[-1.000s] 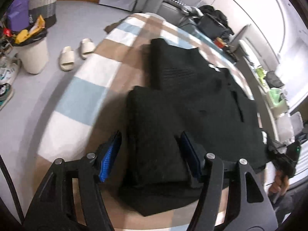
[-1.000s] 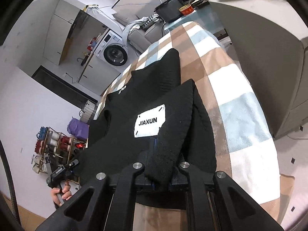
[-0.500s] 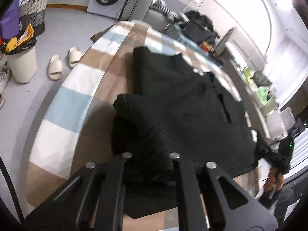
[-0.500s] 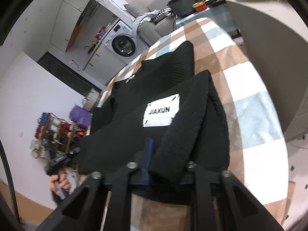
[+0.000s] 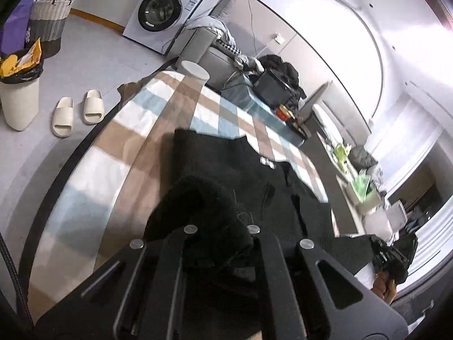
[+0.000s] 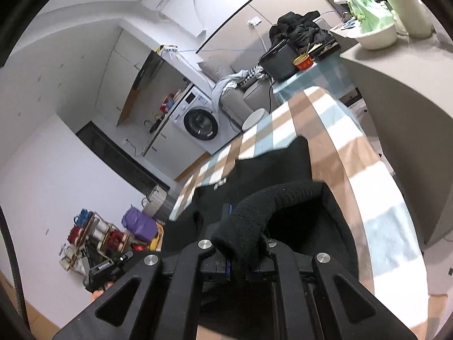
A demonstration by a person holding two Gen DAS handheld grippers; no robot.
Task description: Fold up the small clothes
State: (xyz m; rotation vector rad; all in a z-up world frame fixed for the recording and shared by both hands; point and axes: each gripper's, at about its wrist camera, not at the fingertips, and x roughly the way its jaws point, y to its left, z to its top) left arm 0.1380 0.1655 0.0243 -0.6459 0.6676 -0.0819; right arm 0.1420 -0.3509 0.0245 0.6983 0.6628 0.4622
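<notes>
A black knit sweater [image 5: 243, 175] lies spread on a checked blanket [image 5: 119, 141] of brown, white and pale blue. My left gripper [image 5: 220, 235] is shut on a bunched fold of the sweater's near edge, lifted off the blanket. In the right wrist view the same sweater [image 6: 277, 167] shows, and my right gripper [image 6: 243, 243] is shut on its thick ribbed hem, which arches up out of the jaws. The far sleeve lies flat on the blanket [image 6: 339, 147]. The sweater's white label is hidden.
White slippers [image 5: 76, 112] and a full bin [image 5: 19, 90] stand on the floor at left. A washing machine [image 5: 161, 14] and a grey sofa [image 5: 209, 53] are beyond the blanket. A counter [image 6: 402, 79] runs along the right side. A hand holding the other gripper [image 6: 107, 269] shows low left.
The left gripper went from open around the folded edge to shut on it. Both grippers then rose with the cloth and tilted up, so more of the room shows.
</notes>
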